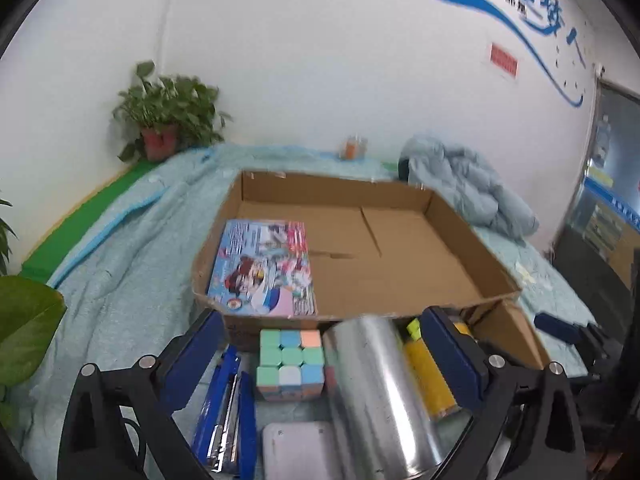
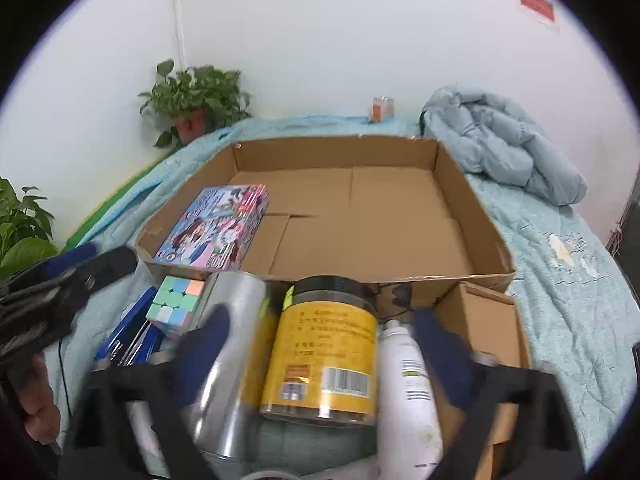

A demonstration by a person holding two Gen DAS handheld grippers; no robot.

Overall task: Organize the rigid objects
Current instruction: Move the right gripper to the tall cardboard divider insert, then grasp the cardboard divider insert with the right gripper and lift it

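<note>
White wall behind, pale blue quilt (image 1: pixel 132 240) underfoot. Left gripper (image 1: pixel 324 356) spread wide around a pastel puzzle cube (image 1: pixel 290 360) and a shiny metal can (image 1: pixel 376 392), gripping neither. Right gripper (image 2: pixel 320 356) likewise spread, flanking a yellow-labelled jar (image 2: pixel 328 352); white spray bottle (image 2: pixel 404 384) at 3 o'clock of it. At 12 o'clock, a shallow cardboard box (image 2: pixel 460 200) holding a colourful toy box (image 2: pixel 220 228) at 9 o'clock inside.

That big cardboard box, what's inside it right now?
Inside the cardboard box, one colourful picture box lies flat in the near-left corner. The rest of the floor shows bare; whatever is under the picture box is hidden.
</note>
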